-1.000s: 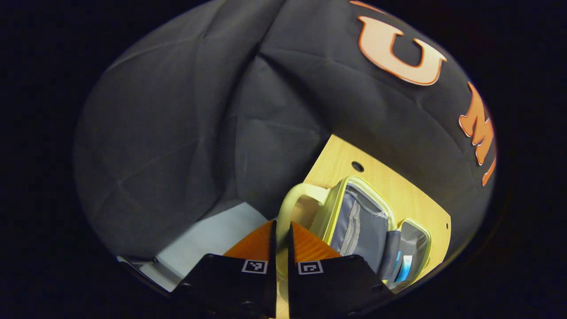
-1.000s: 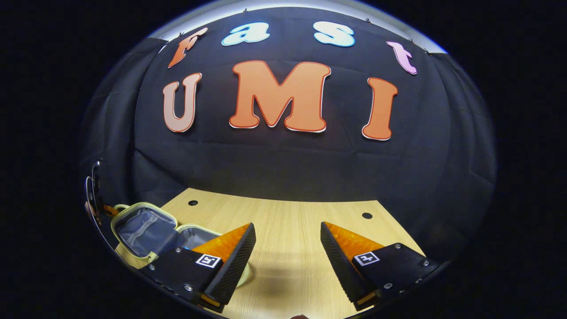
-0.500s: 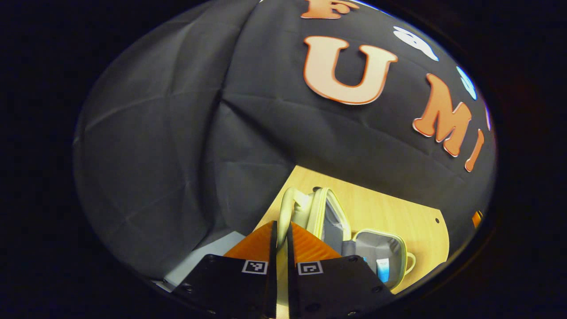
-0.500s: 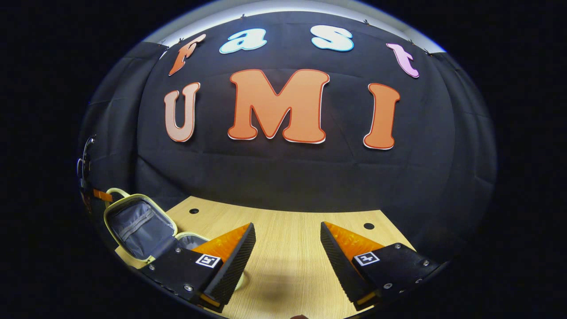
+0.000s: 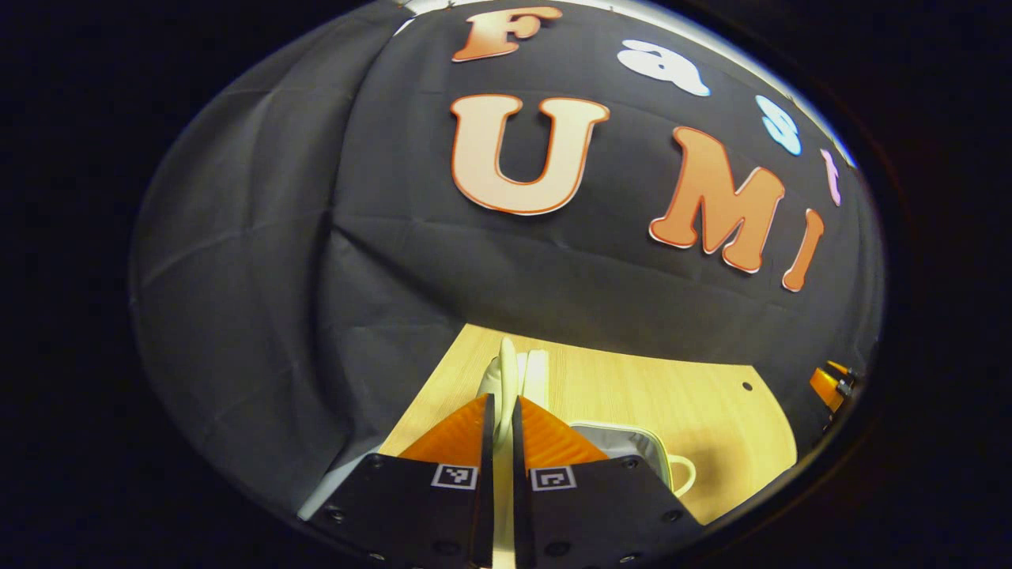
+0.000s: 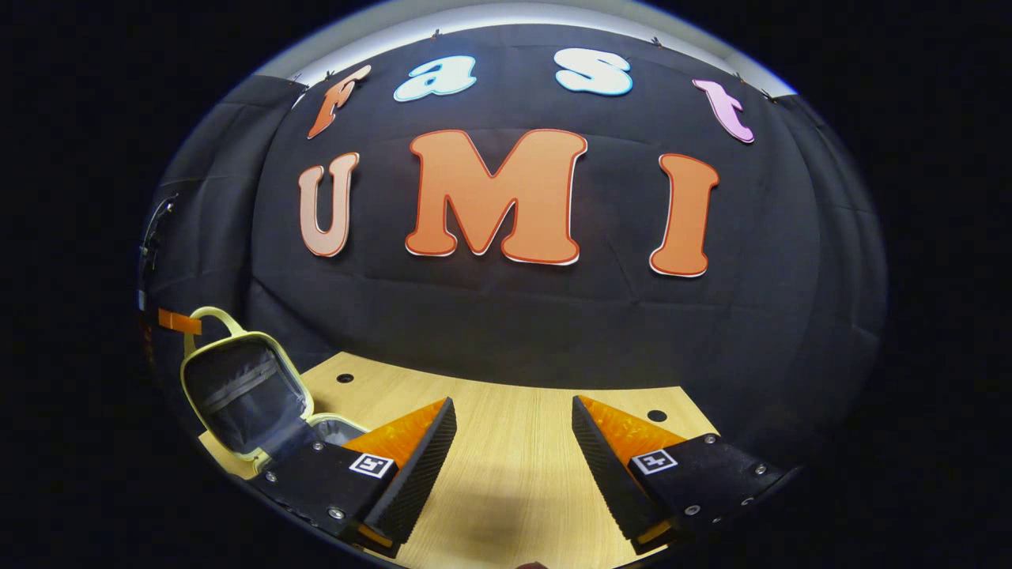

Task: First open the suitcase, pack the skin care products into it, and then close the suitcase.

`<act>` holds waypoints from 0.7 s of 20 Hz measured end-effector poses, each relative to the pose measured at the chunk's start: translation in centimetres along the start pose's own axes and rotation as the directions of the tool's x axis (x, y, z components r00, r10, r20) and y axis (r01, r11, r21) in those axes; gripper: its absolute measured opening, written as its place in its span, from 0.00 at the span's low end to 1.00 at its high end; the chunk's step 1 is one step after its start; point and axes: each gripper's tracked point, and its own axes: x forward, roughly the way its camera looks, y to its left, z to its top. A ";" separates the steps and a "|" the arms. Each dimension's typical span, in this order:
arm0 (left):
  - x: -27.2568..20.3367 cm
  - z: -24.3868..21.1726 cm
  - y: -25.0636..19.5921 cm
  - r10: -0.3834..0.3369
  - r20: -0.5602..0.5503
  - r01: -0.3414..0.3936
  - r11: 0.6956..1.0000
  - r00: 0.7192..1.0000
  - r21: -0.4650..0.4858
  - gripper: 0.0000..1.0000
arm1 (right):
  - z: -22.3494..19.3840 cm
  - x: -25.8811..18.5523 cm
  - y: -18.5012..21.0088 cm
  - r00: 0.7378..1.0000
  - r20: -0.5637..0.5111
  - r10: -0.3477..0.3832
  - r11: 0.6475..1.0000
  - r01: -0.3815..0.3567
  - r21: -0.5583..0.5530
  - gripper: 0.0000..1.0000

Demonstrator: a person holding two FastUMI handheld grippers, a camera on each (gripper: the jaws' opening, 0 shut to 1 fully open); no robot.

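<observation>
A pale yellow suitcase with grey lining lies on the wooden table point(image 6: 514, 474). Its lid point(image 6: 237, 395) stands nearly upright at the left of the right gripper view, inner zip pocket facing me. In the left gripper view the lid point(image 5: 538, 367) is seen edge-on. My left gripper point(image 5: 500, 403) is shut on the lid's handle point(image 5: 506, 367); one of its fingers point(image 6: 178, 322) appears at that handle point(image 6: 215, 318). The lower half point(image 5: 624, 436) lies flat, its inside hidden behind my fingers. My right gripper point(image 6: 514, 427) hovers open over bare table, right of the case.
The black booth wall rises just behind the table's far edge. Small round holes point(image 6: 344, 378) point(image 6: 656, 415) mark the tabletop near the back. The right gripper point(image 5: 830, 387) shows at the far right edge of the left gripper view. The lower half's own handle point(image 5: 684, 474) points rightward.
My left gripper has lifted the handle, and the lid has swung from lying open up to nearly upright. The right gripper has stayed almost still.
</observation>
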 end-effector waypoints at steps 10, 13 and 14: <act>-1.1 -0.3 -10.4 -0.081 -0.009 0.082 0.993 0.997 0.081 0.10 | -0.6 -0.5 -3.0 0.999 0.027 0.034 0.999 -0.034 0.021 0.94; -1.5 -1.3 -13.6 -0.097 -0.010 0.098 0.990 0.995 0.104 0.10 | -0.8 -0.8 -4.0 0.998 0.032 0.053 0.998 -0.053 0.017 0.94; -1.5 -1.7 -14.2 -0.080 -0.006 0.081 0.988 0.997 0.135 0.10 | -0.8 -1.0 -4.4 0.998 0.035 0.053 0.998 -0.053 0.022 0.94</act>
